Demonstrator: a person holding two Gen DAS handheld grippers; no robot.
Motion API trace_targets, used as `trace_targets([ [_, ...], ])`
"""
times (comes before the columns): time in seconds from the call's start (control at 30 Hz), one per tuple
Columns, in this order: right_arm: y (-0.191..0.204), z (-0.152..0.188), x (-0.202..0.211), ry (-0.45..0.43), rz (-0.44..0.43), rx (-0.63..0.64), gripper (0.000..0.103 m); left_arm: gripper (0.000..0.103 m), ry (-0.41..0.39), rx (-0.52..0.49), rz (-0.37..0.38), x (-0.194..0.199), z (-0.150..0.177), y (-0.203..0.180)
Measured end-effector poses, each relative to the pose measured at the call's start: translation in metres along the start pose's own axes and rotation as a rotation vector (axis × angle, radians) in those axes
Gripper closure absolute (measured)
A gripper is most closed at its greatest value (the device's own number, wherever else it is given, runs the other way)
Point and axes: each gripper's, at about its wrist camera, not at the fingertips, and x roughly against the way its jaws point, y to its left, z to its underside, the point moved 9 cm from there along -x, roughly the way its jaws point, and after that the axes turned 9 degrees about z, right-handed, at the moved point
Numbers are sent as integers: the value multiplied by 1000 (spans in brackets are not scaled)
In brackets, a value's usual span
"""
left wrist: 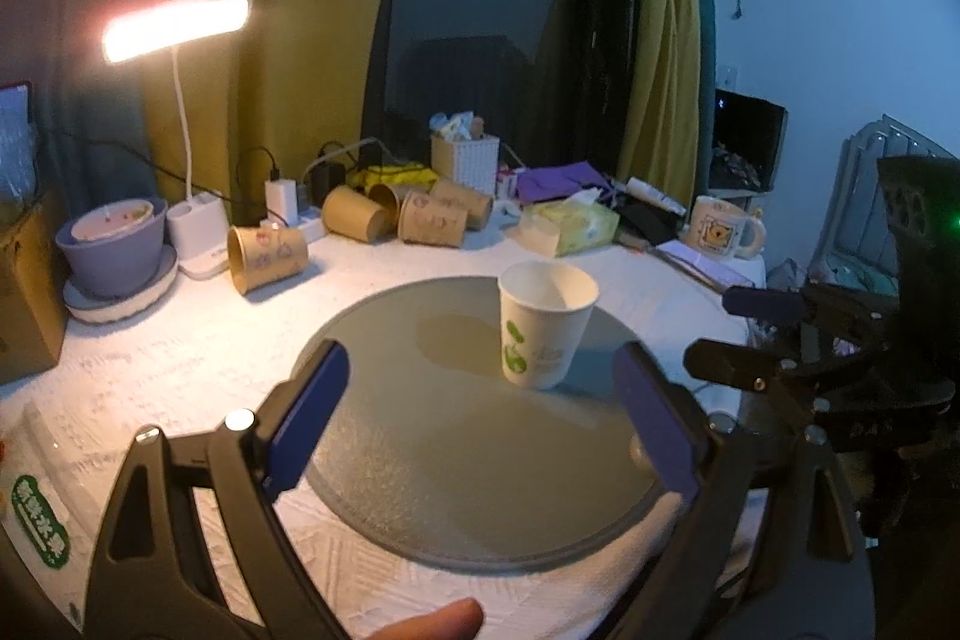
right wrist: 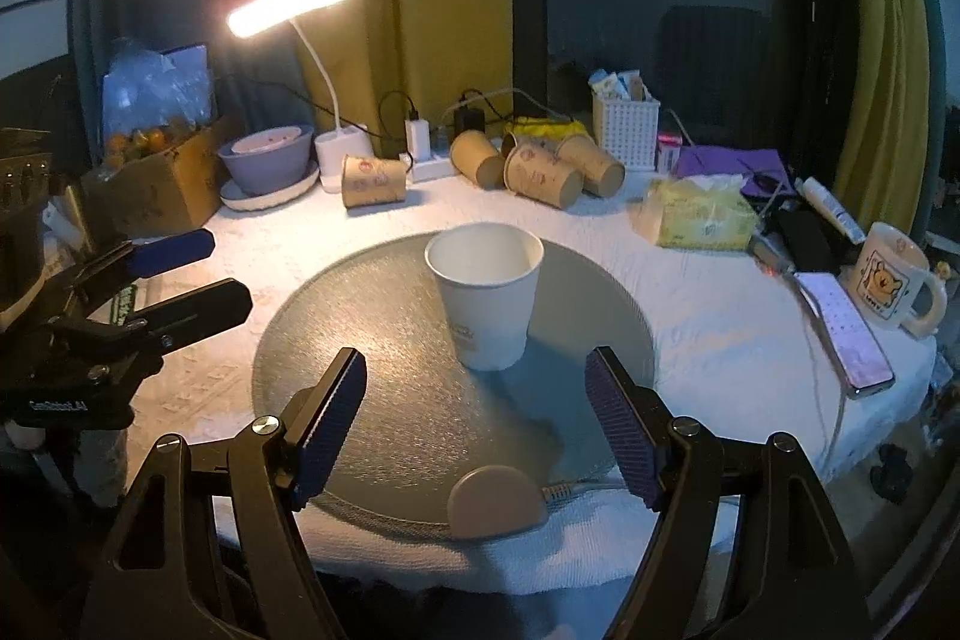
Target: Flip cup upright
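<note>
Cup (right wrist: 486, 295) upright, mouth up, at 12 o'clock on round mat (right wrist: 372, 400): flip looks done. Your left tongs (left wrist: 480, 424) and right tongs (right wrist: 474, 430) wide open, empty, clear of cup.

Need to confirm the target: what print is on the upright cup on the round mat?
White paper cup with a green print low on its side; left wrist view shows it best.

White paper cup (right wrist: 487, 298) upright on round grey mat (right wrist: 360, 340), right gripper (right wrist: 477, 418) spread wide, empty.
</note>
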Motion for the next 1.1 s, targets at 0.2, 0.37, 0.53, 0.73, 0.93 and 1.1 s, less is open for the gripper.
trace_targets([
  [0.2,-1,-9,20,-48,8,5,25,12,-64,-35,8,19,-14,-15],
  [0.37,-2,-15,35,-82,19,8,25,12,-110,-72,2,32,-25,-27],
  [0.53,-2,-21,49,-114,25,15,25,12,-143,-91,4,42,-33,-36],
  [0.73,-1,-29,66,-154,31,25,25,12,-186,-101,12,56,-41,-43],
  [0.93,-1,-36,82,-190,34,28,25,12,-220,-118,13,68,-49,-49],
  [1.1,2,-42,95,-221,22,24,25,12,-239,-132,17,76,-53,-53],
])
